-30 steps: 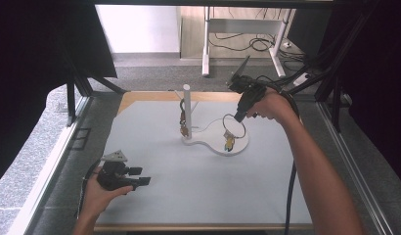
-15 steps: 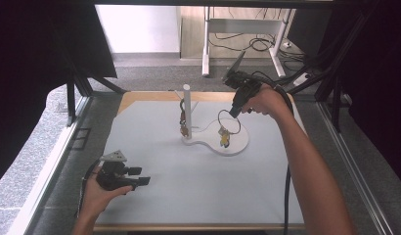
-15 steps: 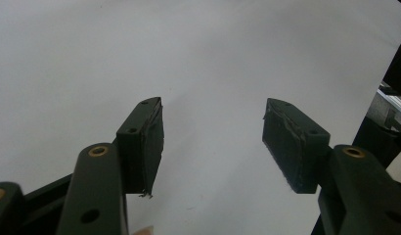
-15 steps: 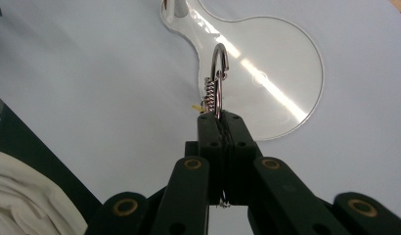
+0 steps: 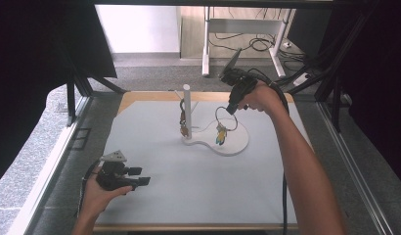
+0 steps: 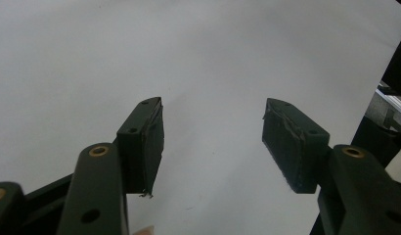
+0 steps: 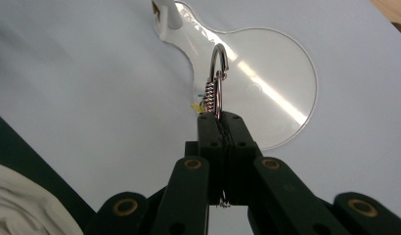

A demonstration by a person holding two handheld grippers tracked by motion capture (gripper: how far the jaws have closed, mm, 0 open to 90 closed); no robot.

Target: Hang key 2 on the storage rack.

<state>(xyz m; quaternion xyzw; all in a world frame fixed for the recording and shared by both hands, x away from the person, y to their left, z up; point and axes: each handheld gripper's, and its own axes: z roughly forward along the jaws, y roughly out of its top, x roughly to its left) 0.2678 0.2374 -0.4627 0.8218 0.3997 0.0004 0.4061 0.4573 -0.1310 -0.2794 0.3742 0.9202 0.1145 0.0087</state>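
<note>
I am working at the pale grey table mat (image 5: 189, 191), which is carrying a white stand base (image 5: 237, 142) with a white upright post (image 5: 187, 110) at its near-left end, and a second keyring (image 5: 183, 122) is already hanging against that post. My right gripper (image 5: 231, 110) is hovering above the round part of the base, its jaws pressed fully together on the metal keyring (image 5: 226, 119); in the right gripper view the ring (image 7: 218, 81) is sticking straight out from between the closed pads, seen edge-on, with a small coiled piece beside it. Compared with a second ago, the ring and its small yellow-and-green charm (image 5: 221, 135) are hanging a little higher over the base and the charm is dangling free instead of sitting low near the plate, so I judge that I am lifting it clear to carry it towards the post. It is not yet on the post and is well to the right of it. My left gripper (image 5: 137, 176) is resting in my left hand near the front-left corner of the mat, keeping its place, its jaws standing wide apart with nothing between the pads (image 6: 149, 142), only bare mat beneath. Next I am likely needing a short move left, keeping the ring open to the post top.
</note>
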